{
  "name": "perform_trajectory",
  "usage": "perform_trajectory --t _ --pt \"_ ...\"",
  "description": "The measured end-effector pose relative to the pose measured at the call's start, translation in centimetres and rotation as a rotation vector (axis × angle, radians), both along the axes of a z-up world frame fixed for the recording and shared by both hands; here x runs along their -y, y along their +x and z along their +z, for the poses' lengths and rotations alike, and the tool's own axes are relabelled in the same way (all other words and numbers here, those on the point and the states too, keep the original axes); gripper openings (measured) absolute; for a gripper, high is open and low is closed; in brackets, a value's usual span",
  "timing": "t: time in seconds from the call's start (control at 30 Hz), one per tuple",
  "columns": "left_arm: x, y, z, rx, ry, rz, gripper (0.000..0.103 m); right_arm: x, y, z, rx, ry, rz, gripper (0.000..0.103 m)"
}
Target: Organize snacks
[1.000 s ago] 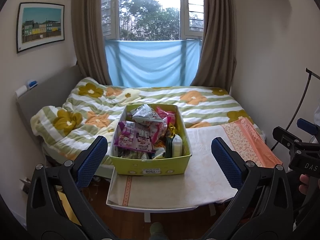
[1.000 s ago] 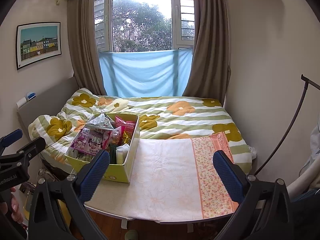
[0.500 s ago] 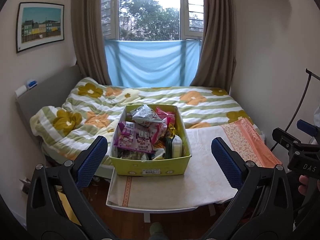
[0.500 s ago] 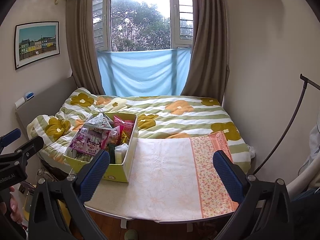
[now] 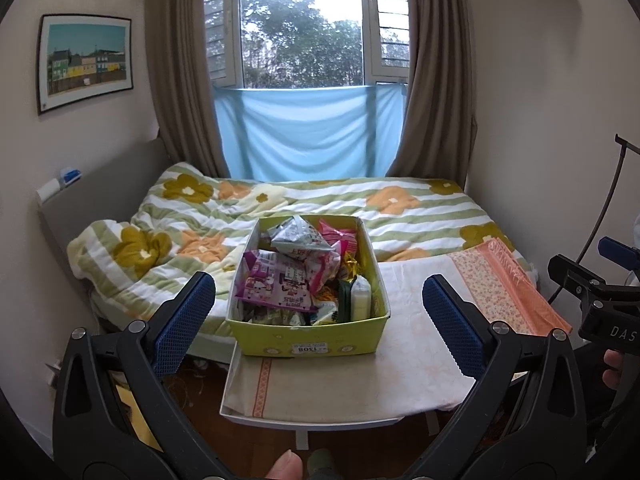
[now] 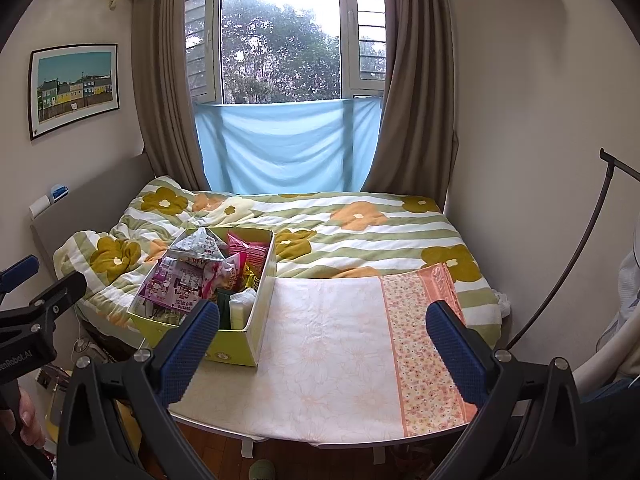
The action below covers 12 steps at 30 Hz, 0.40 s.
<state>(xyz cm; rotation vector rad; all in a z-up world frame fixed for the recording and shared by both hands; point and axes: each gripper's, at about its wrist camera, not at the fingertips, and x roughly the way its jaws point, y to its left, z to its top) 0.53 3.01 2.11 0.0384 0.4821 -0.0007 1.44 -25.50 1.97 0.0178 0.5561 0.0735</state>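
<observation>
From the left wrist view, the left tongs (image 5: 318, 318) hang spread wide apart with nothing between the blue pads, held back from the near edge of the desk (image 5: 340, 396). A yellow-green box (image 5: 308, 338) sits on the left part of the cloth-covered desk, piled with snack packets (image 5: 280, 284), a grey pouch (image 5: 300, 236) on top and a pink one (image 5: 340, 238) at the far end. A striped flowered bed (image 5: 224, 220) lies behind. The right tongs (image 5: 600, 300) show at the far right edge.

From the right wrist view, the right tongs (image 6: 322, 338) are likewise wide apart and empty, over the bare right half of the desk (image 6: 332, 360). The box (image 6: 240, 348) stands at the left, its near corner just behind the left pad. The left tongs (image 6: 32, 300) appear at the left edge.
</observation>
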Motion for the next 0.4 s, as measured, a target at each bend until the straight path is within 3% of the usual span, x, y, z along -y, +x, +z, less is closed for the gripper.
perform_trajectory --t 0.2,0.4 --pt "-0.3 0.0 -0.3 -0.043 -0.045 -0.026 0.103 -0.5 0.1 0.3 -0.006 -0.004 0.013 0.103" --pt "-0.7 -0.6 -0.4 -0.043 -0.041 0.002 0.103 -1.1 0.3 0.0 -0.024 -0.004 0.024 0.103"
